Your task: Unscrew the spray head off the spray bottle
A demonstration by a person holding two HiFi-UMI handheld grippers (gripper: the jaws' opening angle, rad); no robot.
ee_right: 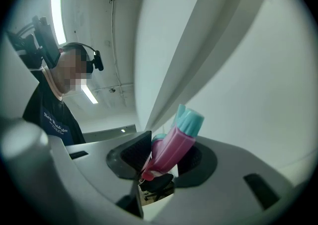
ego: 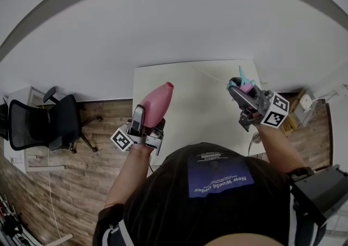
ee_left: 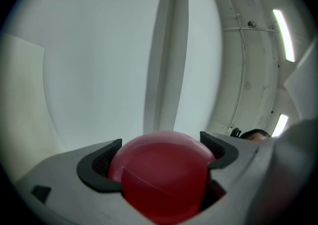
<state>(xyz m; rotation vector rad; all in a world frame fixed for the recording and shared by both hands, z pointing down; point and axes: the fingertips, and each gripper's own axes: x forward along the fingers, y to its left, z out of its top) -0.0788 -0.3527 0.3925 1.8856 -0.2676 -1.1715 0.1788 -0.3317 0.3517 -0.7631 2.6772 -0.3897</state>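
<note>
Left hand-held gripper (ego: pixel 149 123) is clamped on a pink spray bottle (ego: pixel 158 100), held above the near left edge of the white counter (ego: pixel 201 117) with its open, capless neck pointing away from the person. In the left gripper view both dark pads (ee_left: pixel 98 163) press against the bottle's (ee_left: pixel 161 179) rounded body, which fills the gap between the jaws of this hand-held gripper (ee_left: pixel 159 158). Right hand-held gripper (ego: pixel 249 96), raised over the counter's right side, pinches the detached spray head (ego: pixel 243 82). In the right gripper view the spray head (ee_right: pixel 175 145) stands tilted between the pads (ee_right: pixel 130 156) of that hand-held gripper (ee_right: pixel 166 158), its pink body nipped by the half-closed jaws and its teal nozzle uppermost. Bottle and spray head are well apart, one in each hand. Beyond the counter, at the left of the head view, a black office chair (ego: pixel 44 123) stands on a wooden floor (ego: pixel 95 188). The person (ee_right: pixel 53 115), in a dark shirt, shows behind the right jaw.
</note>
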